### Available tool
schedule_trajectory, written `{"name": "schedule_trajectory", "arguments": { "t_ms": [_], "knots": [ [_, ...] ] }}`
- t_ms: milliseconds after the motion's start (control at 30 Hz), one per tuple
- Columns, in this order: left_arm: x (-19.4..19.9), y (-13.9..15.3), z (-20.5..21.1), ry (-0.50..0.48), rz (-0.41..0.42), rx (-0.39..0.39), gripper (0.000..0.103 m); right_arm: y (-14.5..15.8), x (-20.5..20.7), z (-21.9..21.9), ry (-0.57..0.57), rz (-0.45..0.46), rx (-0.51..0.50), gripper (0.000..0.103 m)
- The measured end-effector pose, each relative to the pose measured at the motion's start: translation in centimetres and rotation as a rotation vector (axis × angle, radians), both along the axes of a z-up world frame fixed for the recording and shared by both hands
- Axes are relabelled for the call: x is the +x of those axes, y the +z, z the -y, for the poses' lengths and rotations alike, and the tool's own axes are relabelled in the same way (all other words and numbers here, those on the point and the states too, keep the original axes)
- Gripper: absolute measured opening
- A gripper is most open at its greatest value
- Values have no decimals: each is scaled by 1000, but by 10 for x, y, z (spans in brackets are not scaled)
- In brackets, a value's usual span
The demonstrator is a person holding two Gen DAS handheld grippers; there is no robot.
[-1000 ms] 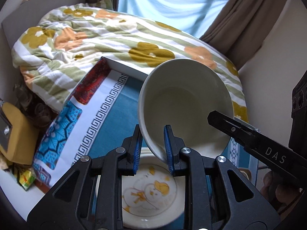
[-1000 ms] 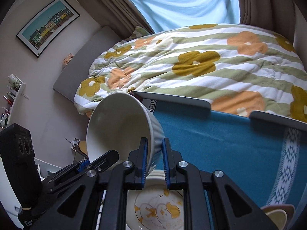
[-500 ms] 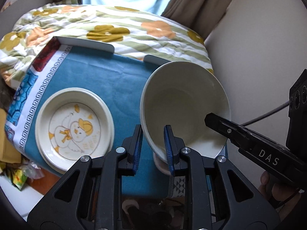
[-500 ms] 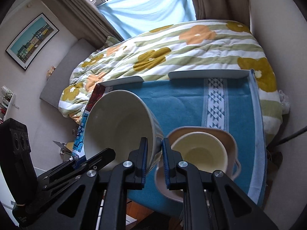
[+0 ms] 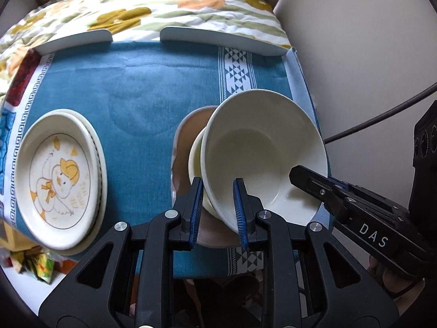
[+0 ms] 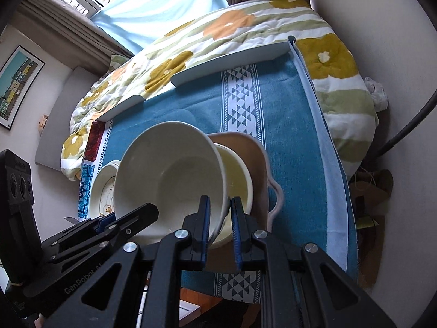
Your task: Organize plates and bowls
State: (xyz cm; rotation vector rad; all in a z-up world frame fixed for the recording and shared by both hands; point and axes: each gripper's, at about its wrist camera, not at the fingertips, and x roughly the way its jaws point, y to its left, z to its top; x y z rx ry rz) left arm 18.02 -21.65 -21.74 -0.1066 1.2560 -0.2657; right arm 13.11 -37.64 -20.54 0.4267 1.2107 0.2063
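With both tongs, left (image 5: 218, 207) and right (image 6: 220, 227), clamping opposite rims of the white bowl (image 5: 262, 153), I am holding it tilted over the small yellow bowl (image 6: 237, 175) in the pink dish (image 6: 256, 164) on the desk (image 5: 136, 87), and I am judging it best to level it, centre it, then lower evenly before letting go.

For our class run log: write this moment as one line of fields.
held: white bowl | grip: left gripper and right gripper shut on rim | position: tilted over yellow bowl in pink dish | duck plate: apart
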Motion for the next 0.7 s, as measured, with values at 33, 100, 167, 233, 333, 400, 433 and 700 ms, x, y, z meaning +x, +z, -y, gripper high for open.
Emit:
{"name": "schedule_trajectory", "arguments": {
  "t_ms": [33,100,167,233,333,400,433,700],
  "knots": [
    [1,-3,0,-6,-8,7,20,-4,0,1,-5,-7,2,14],
    [3,-6,2,-19,-15,20,20,-10,-1,1,-12,-17,6,14],
    [4,-9,3,-32,-18,38,20,-13,-2,1,-13,-22,-3,14],
    [5,-11,5,-44,-14,59,20,-15,-3,-1,-12,-27,-14,14],
    [8,-15,8,-53,-12,84,20,-17,-3,-1,-16,-31,-21,14],
    [9,-16,10,-62,-9,103,20,-18,-2,-2,-18,-29,-30,14],
    [10,-17,11,-65,-8,108,20,-17,-2,-2,-18,-28,-37,14],
    [10,-20,18,-99,8,153,20,-17,0,-3,-23,-26,-75,14]
  ]
}}
